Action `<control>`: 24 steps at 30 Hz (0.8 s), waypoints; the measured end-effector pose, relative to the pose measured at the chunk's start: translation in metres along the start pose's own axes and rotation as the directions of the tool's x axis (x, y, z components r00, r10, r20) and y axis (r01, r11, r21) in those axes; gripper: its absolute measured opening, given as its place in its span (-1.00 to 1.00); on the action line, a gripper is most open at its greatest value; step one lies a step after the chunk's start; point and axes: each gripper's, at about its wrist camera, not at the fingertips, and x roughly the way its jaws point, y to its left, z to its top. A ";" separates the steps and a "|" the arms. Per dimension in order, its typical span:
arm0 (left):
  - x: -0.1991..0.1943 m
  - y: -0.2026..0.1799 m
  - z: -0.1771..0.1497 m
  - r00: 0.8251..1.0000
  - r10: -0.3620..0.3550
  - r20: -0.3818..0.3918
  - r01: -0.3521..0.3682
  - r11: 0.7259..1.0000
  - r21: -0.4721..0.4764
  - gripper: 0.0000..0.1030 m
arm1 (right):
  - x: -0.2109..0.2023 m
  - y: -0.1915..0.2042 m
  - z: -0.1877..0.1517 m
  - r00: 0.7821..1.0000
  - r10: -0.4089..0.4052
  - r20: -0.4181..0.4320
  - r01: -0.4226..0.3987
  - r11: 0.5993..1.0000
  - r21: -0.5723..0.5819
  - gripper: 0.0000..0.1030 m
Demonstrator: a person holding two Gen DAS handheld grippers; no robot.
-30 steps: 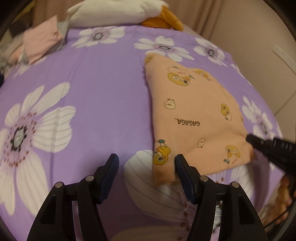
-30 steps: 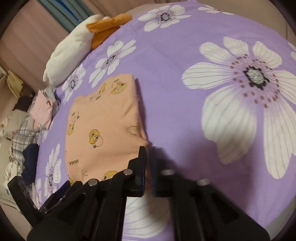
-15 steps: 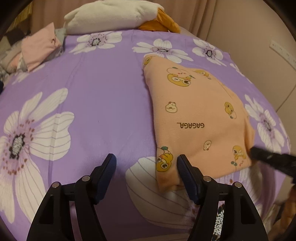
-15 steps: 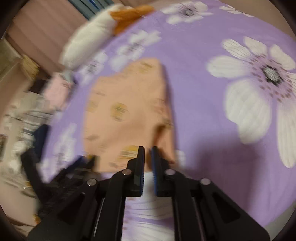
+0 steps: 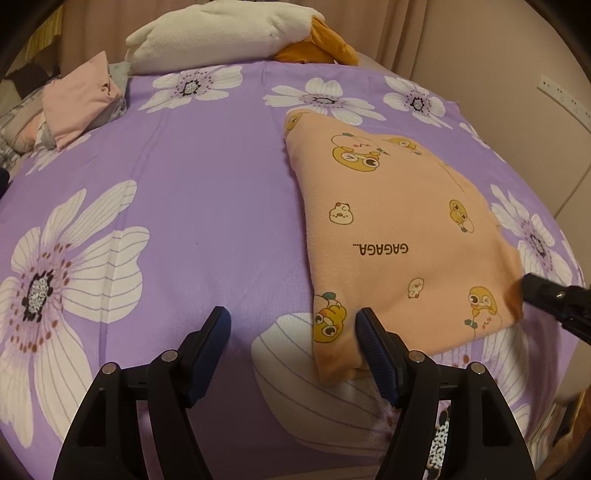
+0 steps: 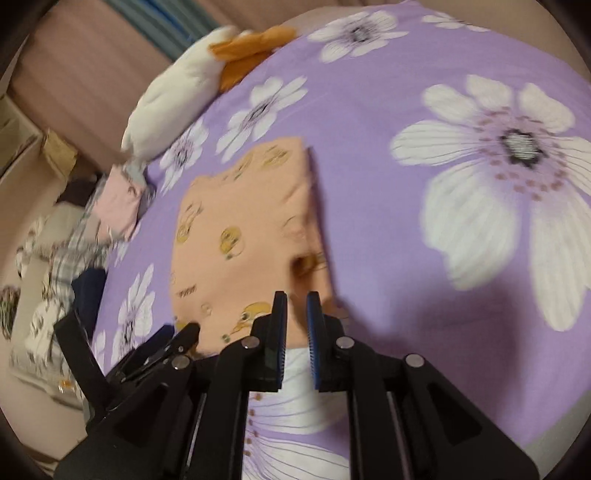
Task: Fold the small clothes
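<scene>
left gripper [image 5: 293, 334] jaws wide apart, near corner of folded orange cotton top with duck pictures [image 5: 402, 236] between them. right gripper [image 6: 296, 314] jaws a little apart, nothing between. top flat on purple flower bedsheet [image 5: 207, 206]. farther: pink folded cloth [image 5: 79, 101], white plush pillow [image 5: 221, 35].

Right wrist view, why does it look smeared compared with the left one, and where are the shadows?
Right wrist view: motion blur smears the orange garment and bedsheet; a dark shadow lies beside the fingers. Left wrist view: sharp, evenly lit, strong fisheye bulge.
</scene>
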 end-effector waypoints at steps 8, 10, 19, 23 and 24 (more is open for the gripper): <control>0.001 -0.001 0.000 1.000 0.002 0.003 -0.002 1.000 0.008 0.42 | 0.023 -0.008 0.003 0.999 -0.033 -0.036 0.035 0.999 0.036 -0.77; 0.002 -0.001 0.001 1.000 0.009 0.005 -0.009 1.000 0.012 0.47 | 0.009 -0.014 0.001 1.000 -0.004 -0.007 0.004 0.998 0.067 -0.66; 0.003 -0.001 0.001 1.000 0.009 0.009 -0.009 1.000 0.006 0.50 | 0.023 -0.009 0.009 0.999 -0.025 -0.026 0.027 0.996 0.090 -0.49; 0.004 -0.001 0.002 1.000 0.013 0.020 -0.013 1.000 0.000 0.58 | 0.011 0.001 0.011 1.000 -0.026 0.004 0.026 0.999 0.041 -0.46; 0.003 -0.001 0.002 1.000 0.010 0.019 -0.010 1.000 -0.004 0.58 | 0.008 0.001 0.013 1.000 -0.018 0.014 0.017 0.999 0.037 -0.38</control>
